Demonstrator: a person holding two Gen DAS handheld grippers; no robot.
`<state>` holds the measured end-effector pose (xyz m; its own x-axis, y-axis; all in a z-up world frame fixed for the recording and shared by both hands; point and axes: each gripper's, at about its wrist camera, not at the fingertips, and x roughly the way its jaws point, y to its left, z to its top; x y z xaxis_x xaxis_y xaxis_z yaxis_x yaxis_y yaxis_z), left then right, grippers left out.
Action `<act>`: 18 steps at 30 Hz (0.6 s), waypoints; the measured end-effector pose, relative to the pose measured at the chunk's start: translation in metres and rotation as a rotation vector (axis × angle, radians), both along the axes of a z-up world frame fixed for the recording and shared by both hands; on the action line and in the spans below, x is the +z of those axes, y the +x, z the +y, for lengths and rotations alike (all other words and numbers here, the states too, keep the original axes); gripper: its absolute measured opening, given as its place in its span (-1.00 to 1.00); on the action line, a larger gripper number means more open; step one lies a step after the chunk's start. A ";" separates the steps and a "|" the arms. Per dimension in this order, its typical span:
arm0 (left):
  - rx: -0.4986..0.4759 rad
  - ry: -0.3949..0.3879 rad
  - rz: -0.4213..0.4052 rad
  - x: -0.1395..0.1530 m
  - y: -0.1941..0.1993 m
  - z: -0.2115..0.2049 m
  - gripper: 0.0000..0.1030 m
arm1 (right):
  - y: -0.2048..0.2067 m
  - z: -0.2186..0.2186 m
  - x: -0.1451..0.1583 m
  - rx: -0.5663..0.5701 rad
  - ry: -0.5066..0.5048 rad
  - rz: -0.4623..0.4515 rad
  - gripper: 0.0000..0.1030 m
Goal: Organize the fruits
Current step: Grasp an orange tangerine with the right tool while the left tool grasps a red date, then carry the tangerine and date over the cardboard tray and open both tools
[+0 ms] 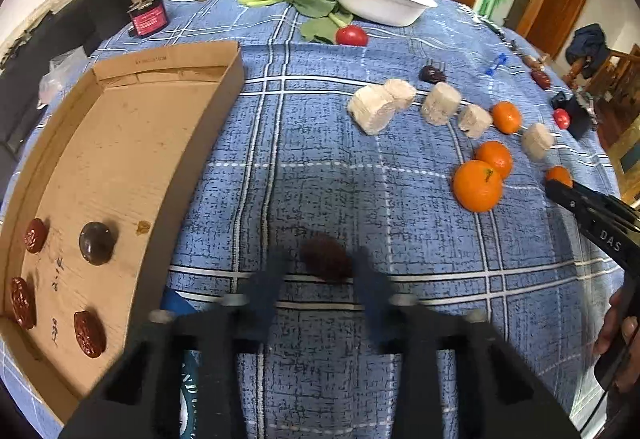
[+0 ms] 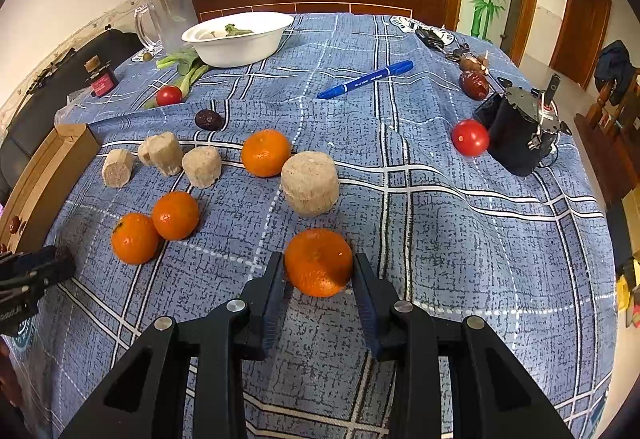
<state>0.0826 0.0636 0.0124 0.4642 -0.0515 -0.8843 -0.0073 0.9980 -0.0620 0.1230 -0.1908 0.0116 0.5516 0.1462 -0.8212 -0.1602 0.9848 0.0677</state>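
Right wrist view: four tangerines, right gripper straddling one unclenched; left gripper released.

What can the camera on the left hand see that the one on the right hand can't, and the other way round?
Only the left wrist view shows the cardboard tray's inside: three red dates and a dark round fruit. It also shows a date between the left tool fingers. Only the right wrist view shows the blue pen. Both show the white bowl and the tangerine between the right tool fingers.
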 end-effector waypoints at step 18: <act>-0.199 -0.126 -0.064 0.040 -0.054 -0.018 -0.55 | -0.083 0.008 0.040 -0.064 0.043 -0.049 -0.30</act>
